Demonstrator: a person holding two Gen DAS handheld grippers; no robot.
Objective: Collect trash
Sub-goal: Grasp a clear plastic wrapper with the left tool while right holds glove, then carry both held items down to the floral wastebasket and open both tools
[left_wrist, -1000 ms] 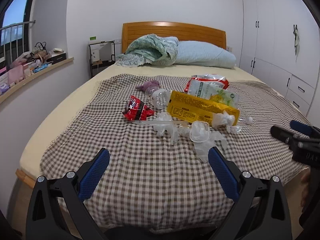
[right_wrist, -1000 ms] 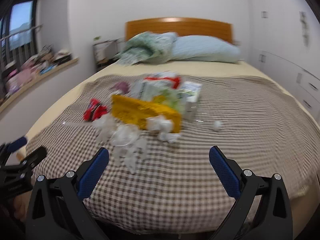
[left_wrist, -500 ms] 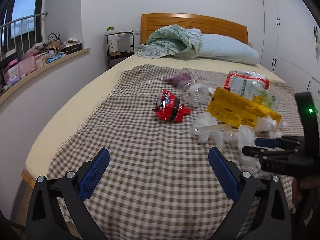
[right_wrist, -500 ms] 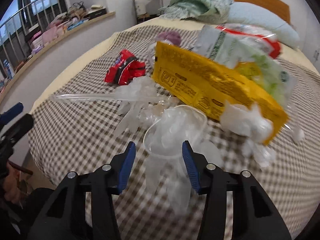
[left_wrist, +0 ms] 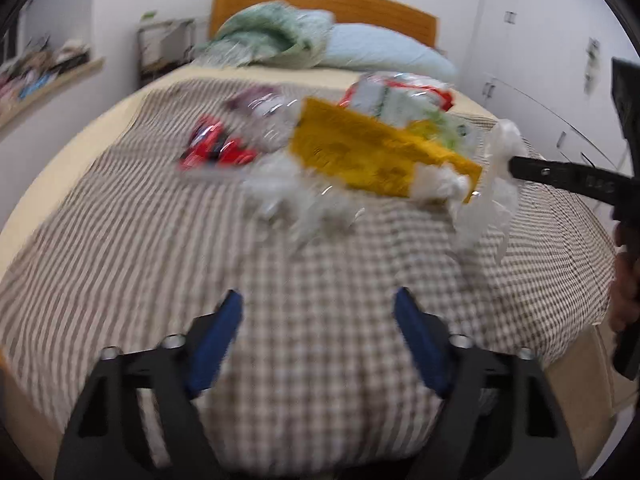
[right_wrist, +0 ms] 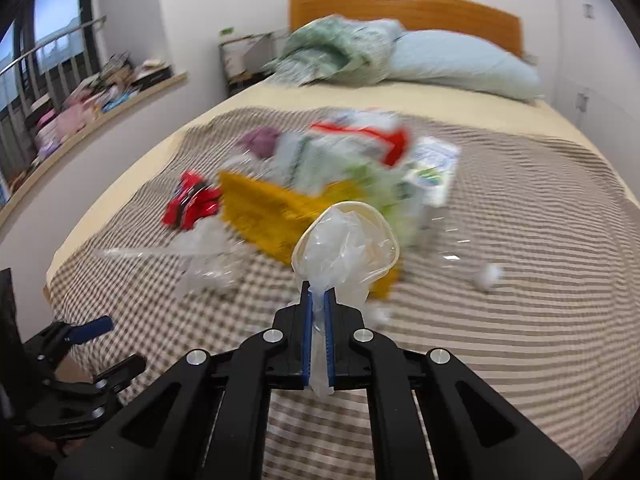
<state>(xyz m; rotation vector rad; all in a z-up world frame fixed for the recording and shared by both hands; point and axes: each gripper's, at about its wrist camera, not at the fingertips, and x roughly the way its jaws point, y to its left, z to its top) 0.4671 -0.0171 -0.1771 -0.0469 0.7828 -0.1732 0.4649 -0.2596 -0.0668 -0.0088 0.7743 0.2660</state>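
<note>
A pile of trash lies mid-bed on the checked cloth [left_wrist: 312,280]: a yellow packet [left_wrist: 372,152] [right_wrist: 264,208], a red wrapper [left_wrist: 216,148] [right_wrist: 192,200], a white, green and red bag [left_wrist: 400,96] [right_wrist: 352,148] and crumpled clear plastic [left_wrist: 292,196] [right_wrist: 208,256]. My right gripper [right_wrist: 317,320] is shut on a clear plastic piece with a round rim [right_wrist: 348,244], held above the cloth; the left wrist view shows it at the right [left_wrist: 492,196]. My left gripper [left_wrist: 318,320] hangs over bare cloth short of the pile. Its jaws are closing with nothing between them.
A blue pillow [right_wrist: 460,64] and a green quilt [right_wrist: 340,48] lie by the wooden headboard [right_wrist: 400,8]. A ledge with clutter [right_wrist: 88,92] runs along the left wall. White wardrobe doors [left_wrist: 532,60] stand at the right. A small white scrap [right_wrist: 488,274] lies apart.
My right gripper closed on the clear plastic piece and lifted it off the bed. My left gripper dropped closer to the cloth, swung towards the pile, and its jaws narrowed.
</note>
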